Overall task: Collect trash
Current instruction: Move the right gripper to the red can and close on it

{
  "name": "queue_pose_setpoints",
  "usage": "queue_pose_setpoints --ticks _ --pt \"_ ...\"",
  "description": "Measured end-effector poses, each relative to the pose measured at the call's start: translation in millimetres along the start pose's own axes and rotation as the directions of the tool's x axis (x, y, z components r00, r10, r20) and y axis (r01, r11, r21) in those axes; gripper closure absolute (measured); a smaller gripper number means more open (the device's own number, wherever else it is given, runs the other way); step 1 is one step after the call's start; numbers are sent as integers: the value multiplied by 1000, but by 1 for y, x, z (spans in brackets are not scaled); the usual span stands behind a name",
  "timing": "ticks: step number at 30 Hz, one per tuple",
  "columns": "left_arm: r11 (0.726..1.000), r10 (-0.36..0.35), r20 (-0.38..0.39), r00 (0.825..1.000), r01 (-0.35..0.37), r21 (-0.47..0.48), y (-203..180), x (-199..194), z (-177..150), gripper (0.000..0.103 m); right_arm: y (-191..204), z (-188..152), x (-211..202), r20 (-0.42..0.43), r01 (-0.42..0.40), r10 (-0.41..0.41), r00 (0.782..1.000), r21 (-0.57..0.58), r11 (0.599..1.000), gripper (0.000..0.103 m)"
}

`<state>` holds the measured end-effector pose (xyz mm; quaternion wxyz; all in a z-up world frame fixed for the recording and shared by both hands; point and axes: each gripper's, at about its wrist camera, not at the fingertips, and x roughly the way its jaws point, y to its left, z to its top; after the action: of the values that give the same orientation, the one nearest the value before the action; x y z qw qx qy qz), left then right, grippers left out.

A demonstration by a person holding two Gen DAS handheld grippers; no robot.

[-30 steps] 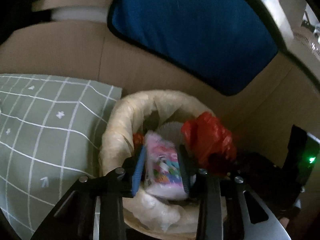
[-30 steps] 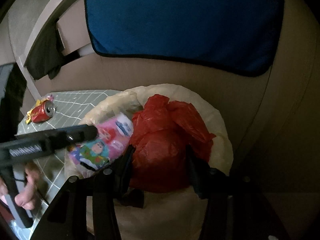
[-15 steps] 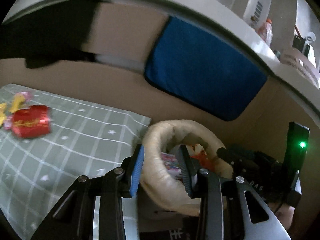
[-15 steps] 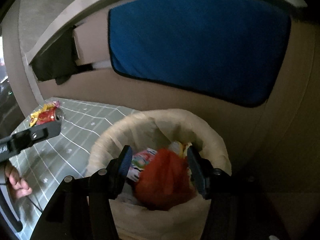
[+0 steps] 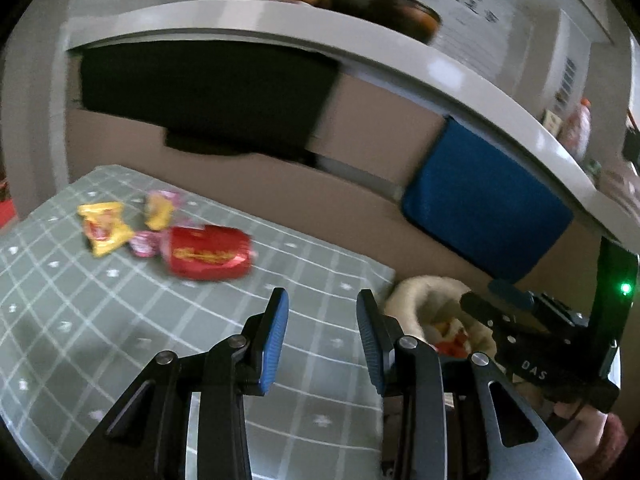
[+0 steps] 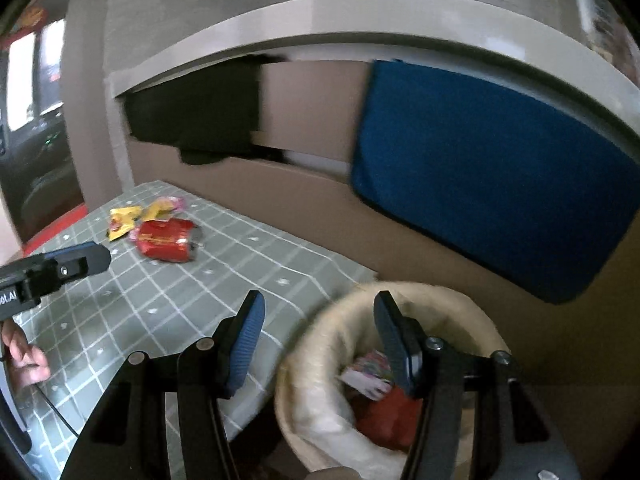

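the left gripper (image 5: 322,336) hangs over the near part of a green checked tablecloth (image 5: 120,340), its blue-padded jaws spread wide with nothing between them. the right gripper (image 6: 318,344) is just as wide apart and just as empty, one finger over the cloth's right edge and the other over the mouth of the bin (image 6: 320,360).

the bin, lined with a pale bag, stands just off the right edge of the table. inside it lie a red plastic bag (image 6: 386,418) and a pink printed packet (image 6: 368,372), the packet on top toward the far side. in the left wrist view only a slice of the bin's rim (image 5: 412,292) shows, with the right gripper's black body crossing in front of it.

the remaining trash sits at the far left of the cloth, well apart from both grippers: a crushed red can (image 5: 206,254) on its side, a yellow wrapper (image 5: 104,226) to its left, a small pink wrapper (image 5: 144,242) touching the can's left end, and a yellow-and-pink wrapper (image 5: 160,206) just behind. the cloth between the grippers and that cluster is bare.

behind the table runs a brown cardboard wall (image 5: 360,132) under a white shelf edge (image 5: 280,20), with a black cloth (image 5: 208,96) hung at the left and a blue pad (image 6: 500,184) at the right, above the bin. both views are blurred.
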<state>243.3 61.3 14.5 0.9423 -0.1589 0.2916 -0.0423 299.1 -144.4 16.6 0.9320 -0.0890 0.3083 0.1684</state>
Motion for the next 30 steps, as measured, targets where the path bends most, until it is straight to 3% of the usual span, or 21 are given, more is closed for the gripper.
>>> queue_pose_setpoints --ticks 12,20,30 --pt "987 104 -15 994 -105 -120 98 0 7 66 57 23 52 -65 -69 68 996 -9 998 49" --pt "969 116 -65 991 -127 -212 154 27 4 66 75 22 103 -137 -99 96 986 -15 995 49" --pt "955 136 -101 986 -157 -251 205 52 11 66 110 41 163 -173 -197 188 967 -40 980 49"
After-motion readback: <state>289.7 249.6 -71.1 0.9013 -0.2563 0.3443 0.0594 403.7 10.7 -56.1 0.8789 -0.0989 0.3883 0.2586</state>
